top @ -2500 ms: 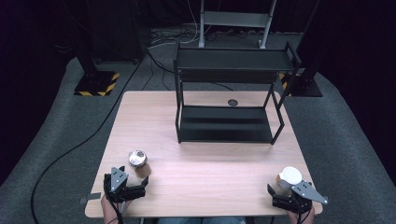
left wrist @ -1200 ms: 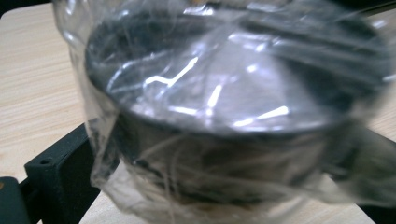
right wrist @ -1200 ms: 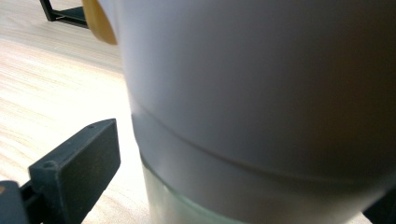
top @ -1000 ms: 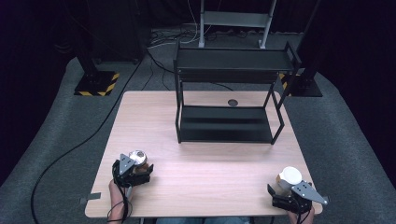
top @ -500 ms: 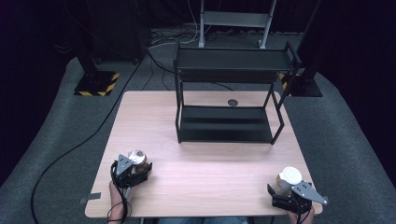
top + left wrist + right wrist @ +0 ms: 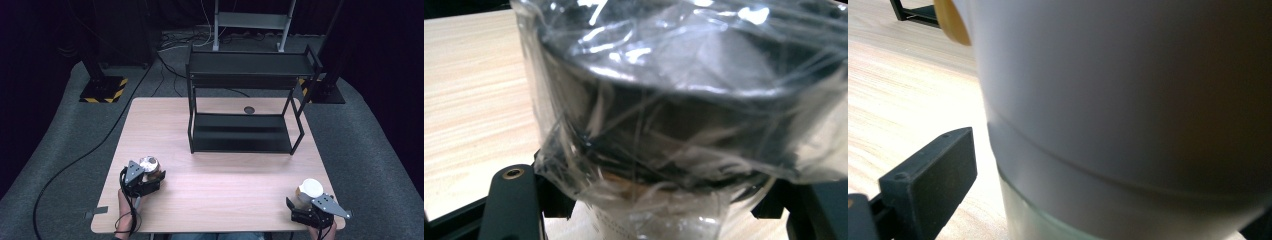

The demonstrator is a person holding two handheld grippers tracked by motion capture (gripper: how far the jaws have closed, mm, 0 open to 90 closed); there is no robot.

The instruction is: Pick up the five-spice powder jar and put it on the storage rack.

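Left gripper (image 6: 145, 177) clamped on the film-wrapped dark-lidded cup (image 6: 664, 125) near the wooden table's (image 6: 225, 190) front-left corner — crinkly, slippery, light; grip below the lid. Right gripper (image 6: 307, 207) flanked the white cup (image 6: 311, 188) — closure unclear.

Bright table, dark surroundings; blurred, glary close-ups.

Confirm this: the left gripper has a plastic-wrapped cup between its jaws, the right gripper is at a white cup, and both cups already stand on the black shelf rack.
Wrong on the last point. The high view shows the plastic-wrapped cup at the left gripper and the white cup at the right gripper, both at the table's near edge; the black shelf rack holds neither.
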